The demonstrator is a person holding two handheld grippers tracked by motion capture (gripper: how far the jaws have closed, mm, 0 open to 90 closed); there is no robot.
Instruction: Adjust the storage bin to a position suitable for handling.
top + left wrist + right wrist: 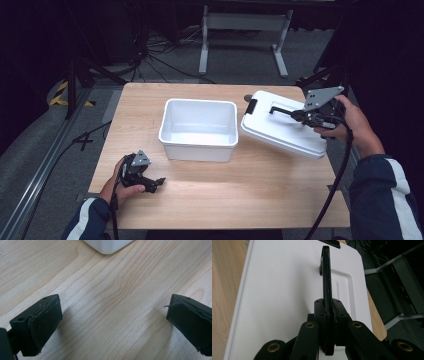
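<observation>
One white lid (282,129), one white tub (199,129), two hand-held grippers

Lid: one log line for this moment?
lid: tilted, held by handle | right gripper: shut on handle | left gripper: open, over table | bin: uncovered

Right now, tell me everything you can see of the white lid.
The lid is a white rectangle with rounded corners, plastic by its look. A shallow recessed panel is moulded in its top, and a black handle stands up from that panel. A black latch sits on its end nearest the tub. The lid hangs tilted at the table's right, beside the open tub and apart from it. The right gripper is shut on the handle.
</observation>
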